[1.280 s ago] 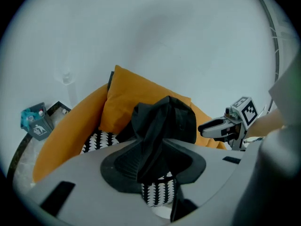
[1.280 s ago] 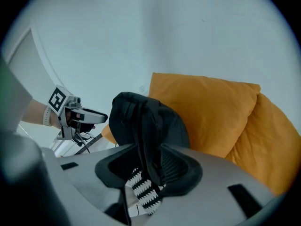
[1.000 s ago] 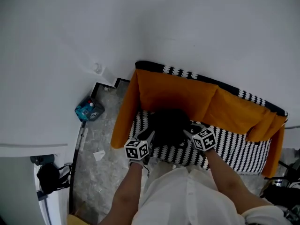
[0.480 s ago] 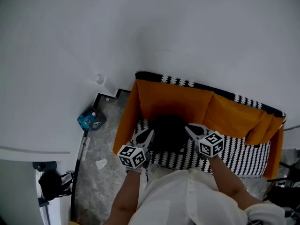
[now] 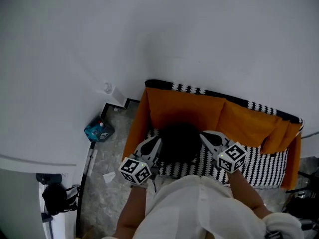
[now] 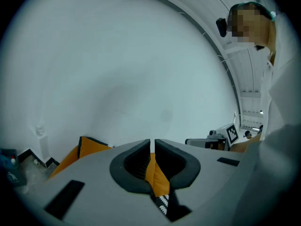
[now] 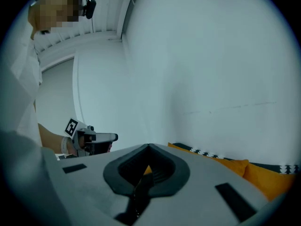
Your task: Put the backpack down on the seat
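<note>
Head view: backpack [image 5: 178,142] lies on the seat [image 5: 260,166].

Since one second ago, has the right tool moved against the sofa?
Yes. The right tool rose off the backpack toward the sofa's orange back cushion, its jaws just closing with nothing between them.

Both forearms reach forward, side by side — left gripper [image 5: 156,142] shut, right gripper [image 5: 206,135] just closed, both empty.

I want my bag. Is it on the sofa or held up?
Down. The black backpack lies on the patterned seat; the left gripper and the just-closed right gripper are shut, empty.
</note>
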`<state>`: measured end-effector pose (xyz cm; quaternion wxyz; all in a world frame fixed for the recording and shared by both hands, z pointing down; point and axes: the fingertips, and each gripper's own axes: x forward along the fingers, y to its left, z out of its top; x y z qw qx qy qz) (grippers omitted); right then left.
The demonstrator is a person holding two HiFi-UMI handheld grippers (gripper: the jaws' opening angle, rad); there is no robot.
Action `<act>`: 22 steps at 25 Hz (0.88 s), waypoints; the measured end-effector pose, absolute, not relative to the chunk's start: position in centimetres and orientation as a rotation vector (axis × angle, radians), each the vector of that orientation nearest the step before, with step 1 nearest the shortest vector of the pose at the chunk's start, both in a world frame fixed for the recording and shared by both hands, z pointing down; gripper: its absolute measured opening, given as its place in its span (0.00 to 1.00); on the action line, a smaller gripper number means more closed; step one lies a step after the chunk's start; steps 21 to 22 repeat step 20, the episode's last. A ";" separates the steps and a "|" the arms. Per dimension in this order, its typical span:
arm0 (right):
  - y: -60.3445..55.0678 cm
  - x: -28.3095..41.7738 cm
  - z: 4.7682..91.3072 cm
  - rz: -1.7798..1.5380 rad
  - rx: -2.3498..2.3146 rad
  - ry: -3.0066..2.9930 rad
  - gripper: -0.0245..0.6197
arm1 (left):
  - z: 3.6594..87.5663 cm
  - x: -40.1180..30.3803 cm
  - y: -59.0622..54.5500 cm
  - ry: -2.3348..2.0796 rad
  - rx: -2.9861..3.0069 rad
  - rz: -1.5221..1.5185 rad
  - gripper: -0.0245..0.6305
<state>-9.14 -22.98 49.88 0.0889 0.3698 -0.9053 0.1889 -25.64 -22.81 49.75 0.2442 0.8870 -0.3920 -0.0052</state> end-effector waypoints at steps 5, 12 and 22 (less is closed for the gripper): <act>-22.2 -8.9 48.9 0.543 1.126 -2.693 0.07 | 49.0 -26.4 -22.4 -1.059 2.433 -0.041 0.11; -21.7 -10.2 49.2 0.523 1.137 -2.669 0.07 | 49.5 -27.4 -21.8 -1.025 2.422 -0.070 0.11; -21.4 -13.1 49.8 0.510 1.145 -2.657 0.07 | 49.5 -28.9 -21.3 -0.963 2.469 -0.045 0.11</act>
